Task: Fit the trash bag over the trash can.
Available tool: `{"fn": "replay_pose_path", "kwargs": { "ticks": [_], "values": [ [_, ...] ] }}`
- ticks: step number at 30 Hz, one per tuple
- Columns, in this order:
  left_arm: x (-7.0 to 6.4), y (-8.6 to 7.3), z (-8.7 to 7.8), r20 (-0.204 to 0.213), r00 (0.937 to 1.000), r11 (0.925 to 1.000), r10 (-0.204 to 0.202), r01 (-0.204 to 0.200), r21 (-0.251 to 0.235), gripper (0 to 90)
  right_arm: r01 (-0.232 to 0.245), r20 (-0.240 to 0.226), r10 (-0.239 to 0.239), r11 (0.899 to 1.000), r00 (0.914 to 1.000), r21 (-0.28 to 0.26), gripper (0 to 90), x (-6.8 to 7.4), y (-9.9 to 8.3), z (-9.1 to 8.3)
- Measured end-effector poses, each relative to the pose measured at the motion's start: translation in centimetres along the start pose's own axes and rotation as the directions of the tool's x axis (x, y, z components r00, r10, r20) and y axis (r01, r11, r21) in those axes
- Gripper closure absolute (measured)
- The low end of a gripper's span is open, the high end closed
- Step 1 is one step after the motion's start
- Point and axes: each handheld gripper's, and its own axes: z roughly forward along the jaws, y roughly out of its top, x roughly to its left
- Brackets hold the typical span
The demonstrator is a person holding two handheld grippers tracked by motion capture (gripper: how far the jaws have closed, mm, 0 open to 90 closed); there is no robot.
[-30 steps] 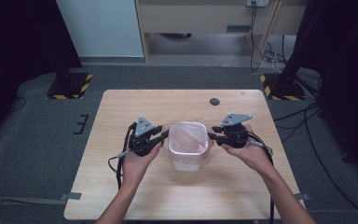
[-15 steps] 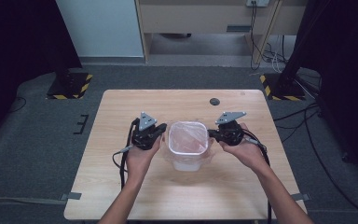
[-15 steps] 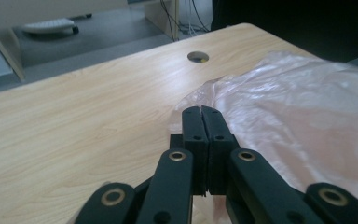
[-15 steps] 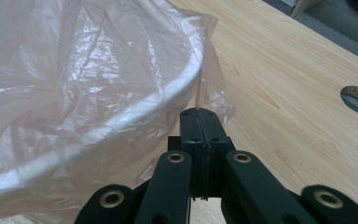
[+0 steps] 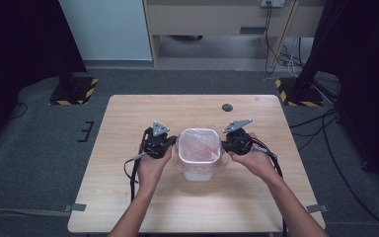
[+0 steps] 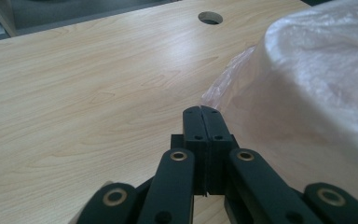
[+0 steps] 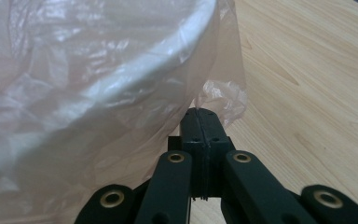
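A white bin lined with a thin pinkish plastic bag stands in the middle of the wooden table. My left gripper presses against the bin's left side. Its jaws are shut, and the bag's hanging edge meets the tips of the left gripper. On the bin's right side, my right gripper is also shut. In the right gripper view the bag's skirt runs down into the closed tips of the right gripper. The bag drapes over the bin's rim.
A round cable hole sits in the table top beyond the bin, also visible as the hole in the left gripper view. Cables trail from both grippers toward the near edge. Black stands with striped bases flank the table's far corners.
Both grippers have edged inward against the bin's sides, the right one more than the left. The bin has stayed in place.
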Motion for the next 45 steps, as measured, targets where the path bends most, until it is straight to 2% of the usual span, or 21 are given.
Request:
{"fn": "replay_pose_path", "kwargs": {
  "ticks": [3, 16, 20, 29, 31, 32, 34, 39, 42, 45],
  "values": [
    [0.2, -0.3, 0.1, -0.004, 1.0000, 1.0000, -0.005, 0.005, -0.005, 90.0, -0.017, -0.017, 0.017, 1.000, 0.9997, -0.007, 90.0, 0.0, -0.3, 0.2],
    [0.1, -1.0, 1.3, -0.015, 0.9998, 0.9997, 0.013, -0.013, 0.019, 89.9, -0.021, -0.043, 0.022, 1.000, 0.9988, 0.014, 90.0, 0.5, -1.9, 0.7],
    [0.1, -1.3, 1.5, -0.005, 1.0000, 0.9997, -0.002, 0.002, 0.024, 89.9, -0.026, -0.047, 0.027, 0.999, 0.9985, 0.021, 90.0, 0.4, -2.0, 1.1],
    [-0.2, -2.1, 2.2, -0.001, 0.9995, 0.9978, 0.033, -0.033, 0.058, 89.7, -0.018, -0.050, 0.021, 0.999, 0.9985, 0.045, 90.0, 0.6, -2.7, 2.0],
    [-0.3, -2.3, 2.2, 0.007, 0.9998, 0.9988, 0.020, -0.021, 0.044, 88.5, -0.030, -0.035, 0.032, 0.999, 0.9989, 0.039, 90.0, 0.6, -2.7, 1.7],
    [-0.4, -2.3, 2.0, -0.001, 0.9998, 0.9992, 0.022, -0.022, 0.035, 87.0, -0.029, -0.027, 0.030, 0.999, 0.9992, 0.027, 88.5, 0.5, -2.7, 1.5],
    [-0.4, -2.2, 1.5, -0.010, 0.9997, 0.9996, 0.024, -0.024, 0.017, 80.4, -0.027, -0.011, 0.027, 1.000, 0.9996, -0.007, 78.5, 0.4, -2.7, 0.9],
    [-0.4, -1.6, -0.4, -0.031, 0.9991, 0.9989, 0.027, -0.028, -0.038, 73.0, -0.031, 0.022, 0.033, 0.996, 0.9992, -0.083, 62.5, 0.1, -2.7, -1.1],
    [-0.3, -1.3, -1.9, -0.032, 0.9988, 0.9975, 0.037, -0.039, -0.059, 72.3, -0.023, 0.037, 0.027, 0.992, 0.9989, -0.120, 59.4, 0.1, -2.7, -2.5],
    [-0.3, -1.5, -3.1, -0.032, 0.9976, 0.9956, 0.061, -0.063, -0.070, 73.9, -0.017, 0.034, 0.022, 0.991, 0.9992, -0.134, 59.4, 0.3, -3.0, -3.4]
  ]
}}
